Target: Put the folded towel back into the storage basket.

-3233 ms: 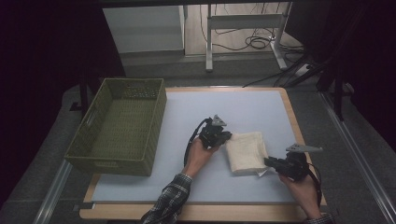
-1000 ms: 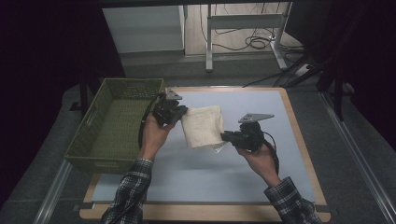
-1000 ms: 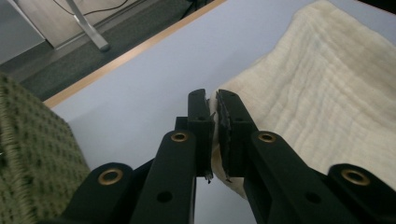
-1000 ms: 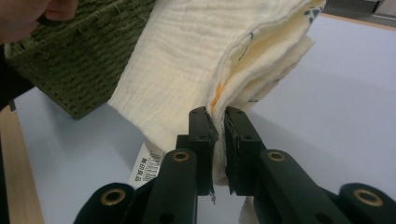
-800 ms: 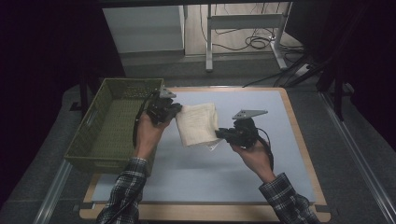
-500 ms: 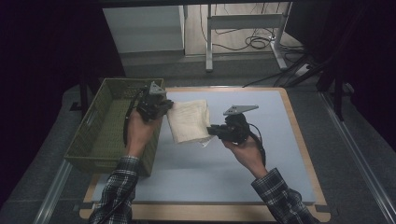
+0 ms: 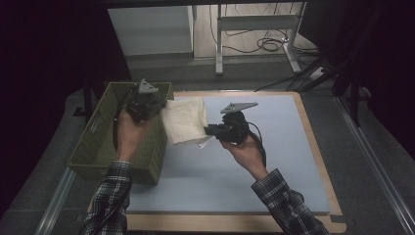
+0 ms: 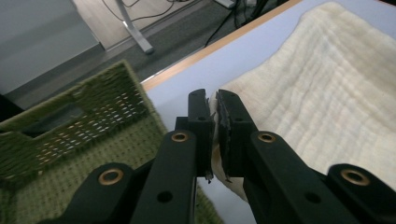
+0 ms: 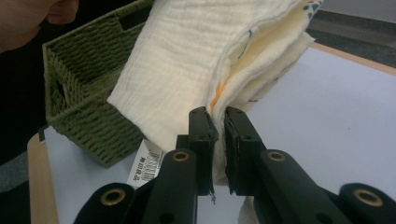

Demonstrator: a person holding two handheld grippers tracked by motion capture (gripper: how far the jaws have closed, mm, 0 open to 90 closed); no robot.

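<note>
Both grippers pinch the folded cloth [image 7: 185,120] — the left gripper [image 7: 147,104] is nearer the basket [image 7: 105,142], which sits just beside it.

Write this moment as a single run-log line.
left tongs: shut on folded cloth | right tongs: shut on folded cloth | cloth: lifted beside green basket

Plaid sleeves [image 7: 281,196], black grippers (brass-ringed screws [image 8: 180,136], grey plates [image 7: 239,106])

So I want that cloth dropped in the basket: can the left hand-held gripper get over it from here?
Probably yes: the left hand-held gripper, shut on the folded cloth, already sits at the green basket rim, and the open top looks unobstructed.
</note>
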